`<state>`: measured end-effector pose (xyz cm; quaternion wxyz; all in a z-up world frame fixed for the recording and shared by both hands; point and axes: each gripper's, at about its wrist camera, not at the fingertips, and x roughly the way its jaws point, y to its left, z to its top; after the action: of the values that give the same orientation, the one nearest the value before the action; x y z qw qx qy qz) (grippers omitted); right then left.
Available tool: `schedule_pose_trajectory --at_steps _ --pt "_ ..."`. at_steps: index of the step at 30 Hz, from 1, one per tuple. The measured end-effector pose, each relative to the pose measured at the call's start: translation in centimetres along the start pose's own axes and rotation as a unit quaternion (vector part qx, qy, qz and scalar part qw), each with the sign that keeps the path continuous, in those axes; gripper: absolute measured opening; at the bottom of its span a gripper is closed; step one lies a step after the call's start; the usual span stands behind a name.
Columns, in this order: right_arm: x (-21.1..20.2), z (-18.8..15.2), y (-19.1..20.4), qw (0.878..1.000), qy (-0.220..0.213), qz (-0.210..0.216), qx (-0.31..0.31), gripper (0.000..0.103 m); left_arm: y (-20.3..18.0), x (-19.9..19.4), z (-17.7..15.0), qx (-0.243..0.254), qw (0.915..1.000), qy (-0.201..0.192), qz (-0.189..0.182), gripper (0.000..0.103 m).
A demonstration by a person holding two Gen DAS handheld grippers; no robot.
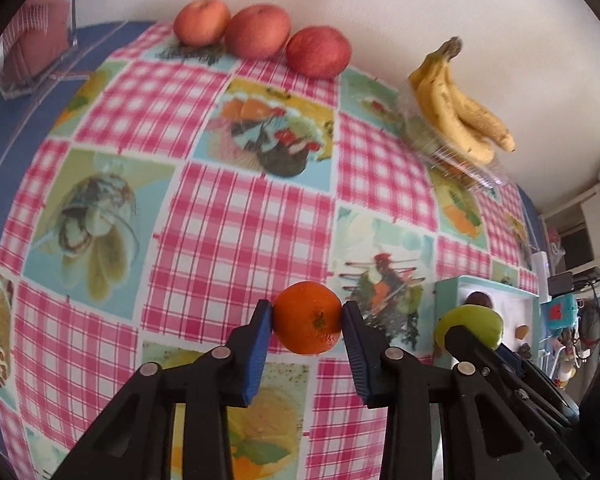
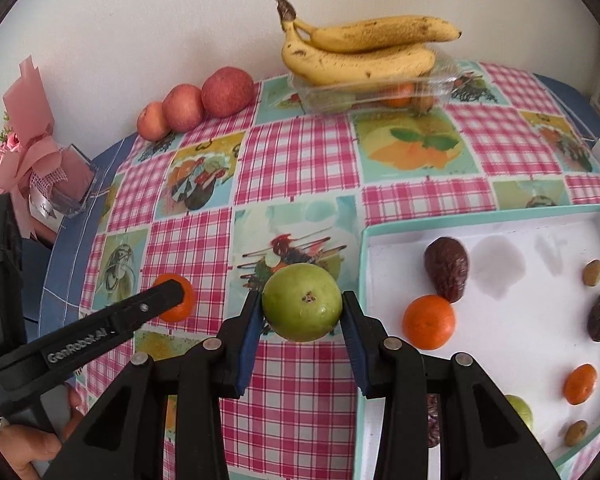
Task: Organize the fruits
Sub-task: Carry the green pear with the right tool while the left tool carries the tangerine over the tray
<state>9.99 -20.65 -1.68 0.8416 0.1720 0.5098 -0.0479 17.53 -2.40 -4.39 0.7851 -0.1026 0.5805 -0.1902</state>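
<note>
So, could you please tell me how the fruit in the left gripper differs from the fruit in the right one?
The left gripper holds an orange tangerine; the right gripper holds a green guava. The tangerine looks smaller than the guava. The tangerine's skin is dimpled, the guava's smooth. Both are round and clamped between blue-padded fingers above the checked tablecloth.

In the right wrist view, a green fruit [image 2: 520, 414] at 4 o'clock in the tray [image 2: 480, 220] is half hidden behind the right hand-held gripper [image 2: 302, 308]. The fruits inside the clear box [image 2: 380, 92] under the bananas [image 2: 364, 52] are blurred. In the left wrist view, the flower bouquet [image 1: 40, 40] at 10 o'clock is cut off by the edge, and the clutter [image 1: 572, 320] at 3 o'clock cannot be made out.
</note>
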Motion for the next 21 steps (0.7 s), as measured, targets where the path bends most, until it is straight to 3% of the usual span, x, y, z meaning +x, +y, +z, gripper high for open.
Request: schedule_pose_trajectory --at_steps 8,14,21 --pt "-2.4 0.7 -2.3 0.999 -0.024 -0.016 0.014 0.041 -4.1 -2.6 0.1 0.042 0.9986 -0.033 -0.005 0.038" --pt "-5.4 1.3 -7.9 0.994 -0.056 -0.062 0.068 0.041 -8.4 -3.3 -0.4 0.089 0.9951 -0.043 -0.011 0.038" --pt "-8.1 1.0 -14.3 0.981 -0.078 -0.121 0.126 0.041 -14.6 -2.2 -2.3 0.154 0.9870 -0.022 -0.041 0.038"
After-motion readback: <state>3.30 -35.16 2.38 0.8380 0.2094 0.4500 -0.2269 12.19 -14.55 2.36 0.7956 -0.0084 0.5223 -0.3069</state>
